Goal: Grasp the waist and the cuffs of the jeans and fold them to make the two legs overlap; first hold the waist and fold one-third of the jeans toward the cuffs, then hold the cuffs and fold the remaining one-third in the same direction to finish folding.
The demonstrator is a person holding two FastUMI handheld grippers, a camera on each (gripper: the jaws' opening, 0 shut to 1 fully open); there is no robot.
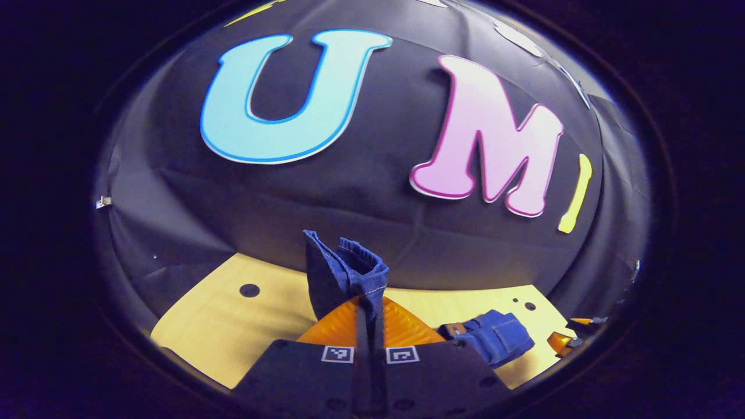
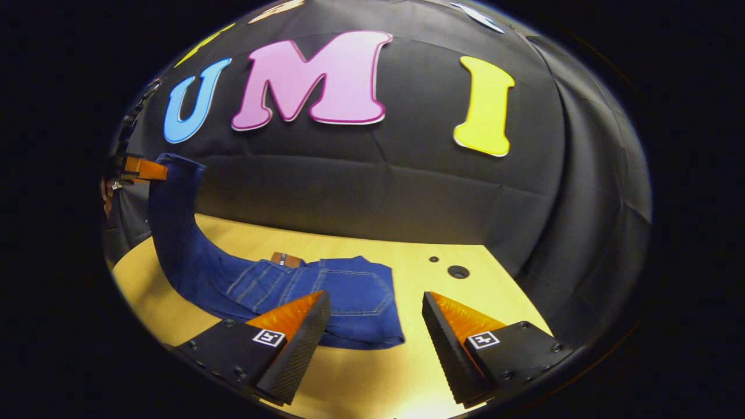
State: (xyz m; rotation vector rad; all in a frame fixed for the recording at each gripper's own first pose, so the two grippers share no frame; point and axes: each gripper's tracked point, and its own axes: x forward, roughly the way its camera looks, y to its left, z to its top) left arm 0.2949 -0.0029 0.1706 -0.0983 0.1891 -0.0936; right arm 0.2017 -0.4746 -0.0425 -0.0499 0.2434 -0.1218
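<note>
**Cuff end raised at left, waist folded at right: fold axis runs left to right**

1. Left side. My left gripper (image 1: 370,334) is clamped on the cuffs (image 1: 348,273); both fingers press the denim, which stands up out of the closed tips. In the right gripper view the same gripper sits high at the left edge, holding the leg end clear of the table (image 2: 372,378).

2. Middle. From that raised end the jeans (image 2: 192,262) curve down to the table, then lie flat toward the right. Their long axis therefore runs from my left gripper toward my right one.

3. Right side. The waist section (image 2: 349,297) lies folded on the table, pocket upward. My right gripper (image 2: 375,331) hovers just in front of it with its fingers spread wide, gripping nothing.

4. Judgement. The waist fold looks complete. The remaining fold carries the cuffs rightward, along the long axis, onto the folded section. My left gripper holds the cuffs, so it does the carrying; my right gripper is nearer the landing place.
</note>
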